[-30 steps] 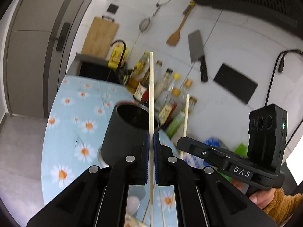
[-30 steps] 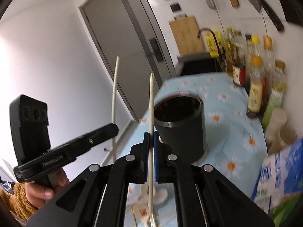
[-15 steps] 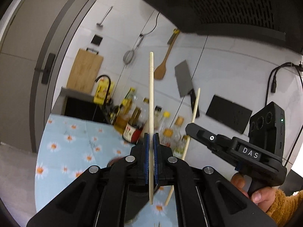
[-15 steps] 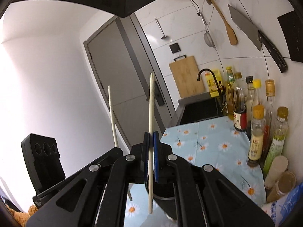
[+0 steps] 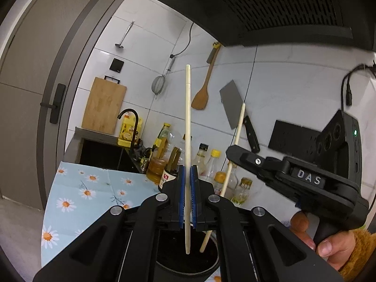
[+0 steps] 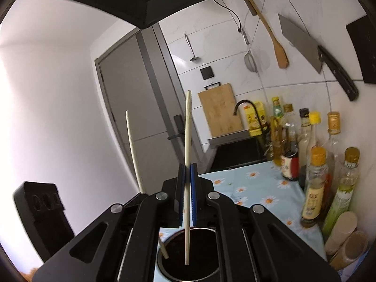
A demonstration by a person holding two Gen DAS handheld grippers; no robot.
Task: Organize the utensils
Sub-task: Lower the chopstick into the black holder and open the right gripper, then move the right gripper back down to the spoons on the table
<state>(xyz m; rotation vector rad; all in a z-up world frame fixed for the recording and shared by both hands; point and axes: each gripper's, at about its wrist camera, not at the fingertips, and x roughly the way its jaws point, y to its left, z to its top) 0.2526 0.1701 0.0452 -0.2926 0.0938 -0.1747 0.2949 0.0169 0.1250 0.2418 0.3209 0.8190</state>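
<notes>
In the left wrist view my left gripper (image 5: 187, 176) is shut on a pale chopstick (image 5: 187, 117) held upright. Its lower tip hangs in the mouth of the black round holder (image 5: 174, 266) below the fingers. To the right, my right gripper (image 5: 231, 151), held by a hand, grips a second chopstick (image 5: 237, 138) that slants down to the same holder. In the right wrist view my right gripper (image 6: 187, 171) is shut on its chopstick (image 6: 187, 129), tip inside the holder (image 6: 204, 256). The left chopstick (image 6: 132, 150) stands to the left, its lower end at the holder's rim.
A daisy-print cloth (image 5: 77, 195) covers the counter. Oil and sauce bottles (image 6: 315, 183) line the tiled wall. A cleaver (image 5: 231, 103), a wooden spatula (image 5: 202, 94) and a strainer (image 5: 158, 85) hang there. A cutting board (image 5: 104, 105) stands behind the sink; a range hood (image 5: 270, 9) hangs overhead.
Both grippers tipped up and moved over the holder, which went from in front of the fingers to beneath them. The chopstick tips now hang at its mouth, closer together.
</notes>
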